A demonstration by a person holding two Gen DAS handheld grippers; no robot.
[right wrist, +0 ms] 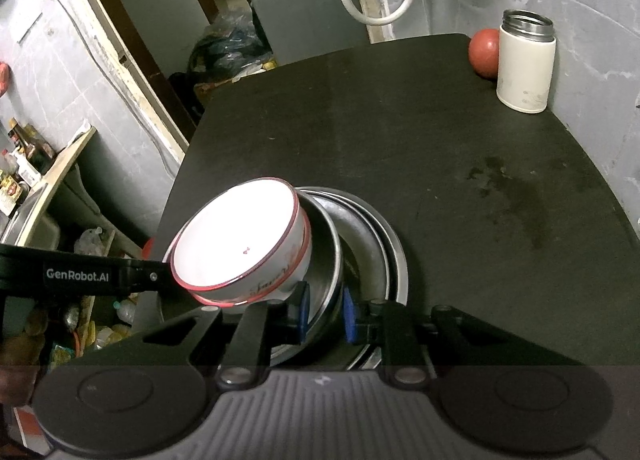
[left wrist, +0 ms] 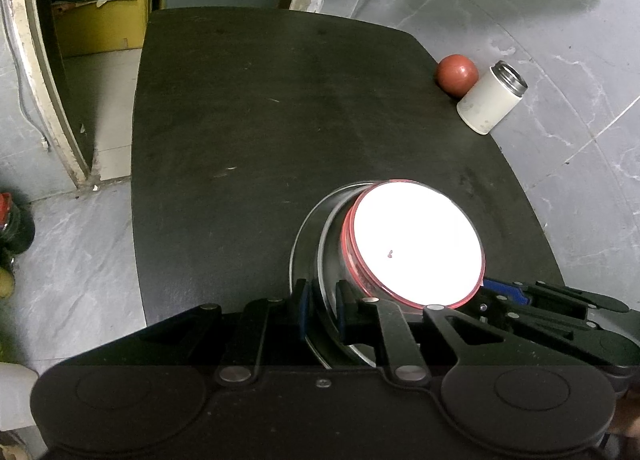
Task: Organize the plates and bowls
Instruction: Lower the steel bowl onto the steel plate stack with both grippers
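Left gripper [left wrist: 320, 306] fingers clamp steel bowl [left wrist: 316, 244] rim; white bowl [left wrist: 416, 248] inside

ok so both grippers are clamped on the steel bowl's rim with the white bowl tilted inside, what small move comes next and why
Probably lower it level: the red-rimmed white bowl leans on edge inside the round steel bowl, over the stacked steel plates. The left gripper and right gripper pinch opposite rim sides, so setting down evenly should keep it from tipping.

"GenRobot.AI" on left gripper [right wrist: 76, 275] arm
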